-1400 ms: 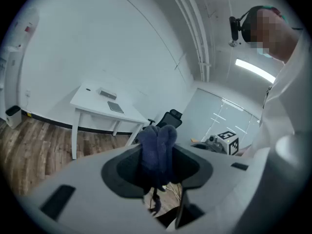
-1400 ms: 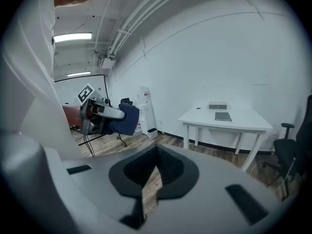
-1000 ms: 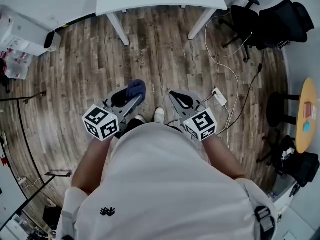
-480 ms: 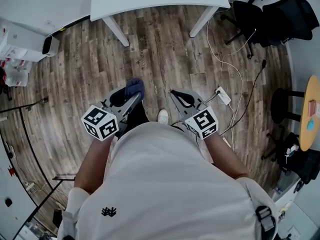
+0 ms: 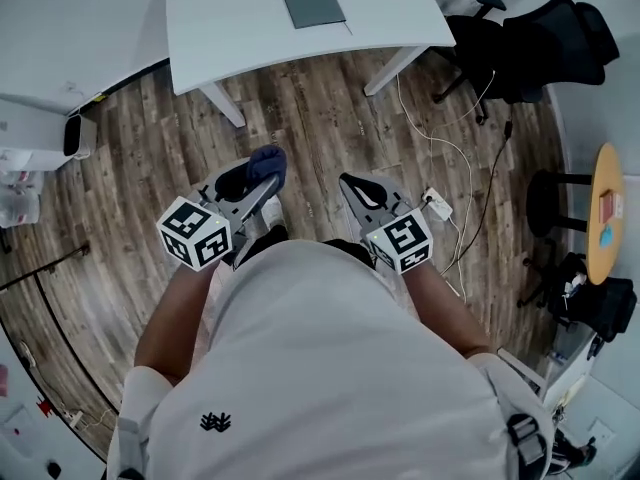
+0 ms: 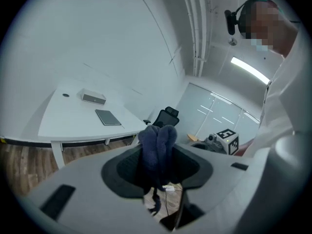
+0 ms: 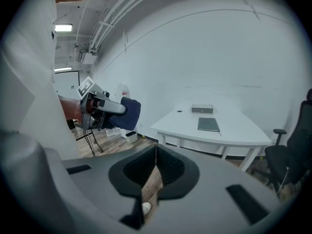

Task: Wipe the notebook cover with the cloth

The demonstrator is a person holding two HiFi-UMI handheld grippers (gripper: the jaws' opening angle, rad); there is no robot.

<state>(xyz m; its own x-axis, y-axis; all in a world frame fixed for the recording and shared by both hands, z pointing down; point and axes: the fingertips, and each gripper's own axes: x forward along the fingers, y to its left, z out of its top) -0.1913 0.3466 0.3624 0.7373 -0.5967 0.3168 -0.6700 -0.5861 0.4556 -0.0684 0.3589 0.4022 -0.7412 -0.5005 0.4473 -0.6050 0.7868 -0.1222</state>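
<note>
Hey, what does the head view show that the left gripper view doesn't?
Only the head view shows the left gripper's own marker cube. Only the left gripper view shows the grey box on the white table and a ceiling light. Both show the notebook on that table and the blue cloth clamped in the left gripper.

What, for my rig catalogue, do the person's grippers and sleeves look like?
The left gripper and right gripper are grey, wedge-shaped shells with black inner lining; each carries a white cube printed with black square markers. The person wears a white short-sleeved shirt.
</note>
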